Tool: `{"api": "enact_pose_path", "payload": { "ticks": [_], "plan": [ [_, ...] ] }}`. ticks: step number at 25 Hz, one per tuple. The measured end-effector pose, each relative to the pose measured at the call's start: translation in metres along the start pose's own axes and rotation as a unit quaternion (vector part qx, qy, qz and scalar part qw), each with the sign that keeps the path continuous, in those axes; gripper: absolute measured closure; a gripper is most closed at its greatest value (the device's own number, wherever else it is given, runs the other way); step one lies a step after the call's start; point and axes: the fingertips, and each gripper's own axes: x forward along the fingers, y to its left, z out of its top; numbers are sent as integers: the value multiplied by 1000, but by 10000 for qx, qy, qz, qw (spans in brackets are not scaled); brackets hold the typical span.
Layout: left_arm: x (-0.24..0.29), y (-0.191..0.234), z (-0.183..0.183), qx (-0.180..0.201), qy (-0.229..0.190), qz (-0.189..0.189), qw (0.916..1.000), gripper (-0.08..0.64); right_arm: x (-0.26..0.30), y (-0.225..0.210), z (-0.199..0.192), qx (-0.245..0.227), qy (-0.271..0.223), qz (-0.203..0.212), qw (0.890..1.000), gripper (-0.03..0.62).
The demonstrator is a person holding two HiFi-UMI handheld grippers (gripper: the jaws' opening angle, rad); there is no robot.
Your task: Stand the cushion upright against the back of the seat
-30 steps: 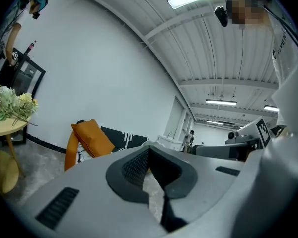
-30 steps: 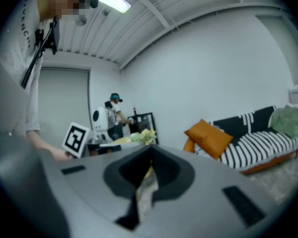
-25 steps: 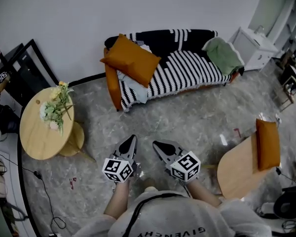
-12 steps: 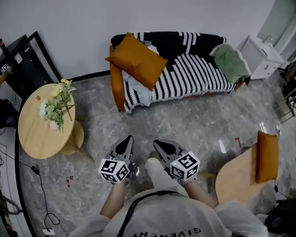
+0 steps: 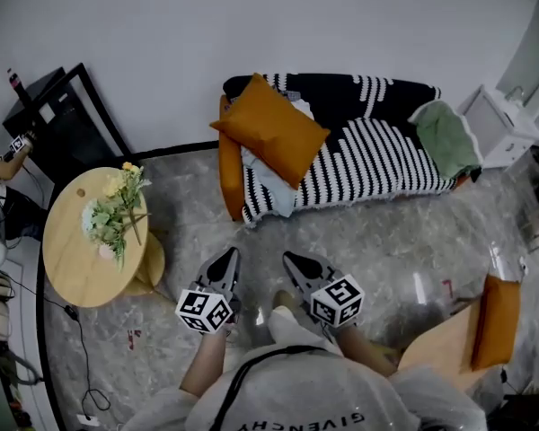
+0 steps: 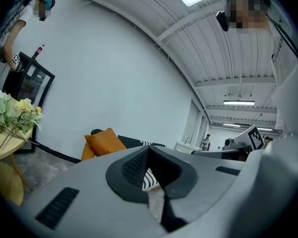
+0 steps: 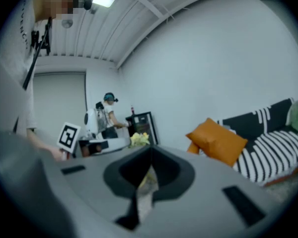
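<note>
An orange cushion (image 5: 271, 130) lies tilted over the left end of a sofa (image 5: 368, 155) draped in a black-and-white striped blanket; it also shows as the orange cushion (image 6: 103, 143) and the orange cushion (image 7: 217, 140) in the two gripper views. My left gripper (image 5: 225, 260) and right gripper (image 5: 293, 263) hang side by side over the marbled floor, well short of the sofa. Both are shut with nothing between the jaws. A green cushion (image 5: 445, 136) rests at the sofa's right end.
A round wooden table (image 5: 81, 250) with a flower bunch (image 5: 117, 212) stands at the left. A black cabinet (image 5: 63, 119) is against the wall. A wooden chair with an orange pad (image 5: 494, 320) is at lower right, a white unit (image 5: 508, 126) beyond the sofa. A person stands by the cabinet (image 7: 107, 114).
The sofa, table and cabinet have shifted rightward and closer in the head view as I walk forward. Both grippers stay shut, side by side.
</note>
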Motion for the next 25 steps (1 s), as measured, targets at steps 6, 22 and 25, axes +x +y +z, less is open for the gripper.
{"api": "enact_pose_path", "payload": {
  "ticks": [6, 22, 25],
  "plan": [
    [62, 20, 14, -42, -70, 4, 10000, 537, 37, -48, 22, -25, 66, 129, 9999, 574],
    [198, 63, 25, -36, 41, 55, 10000, 535, 94, -169, 62, 35, 23, 38, 10000, 574],
    [203, 73, 16, -112, 194, 155, 9996, 536, 97, -180, 61, 113, 66, -5, 9999, 574]
  ]
}}
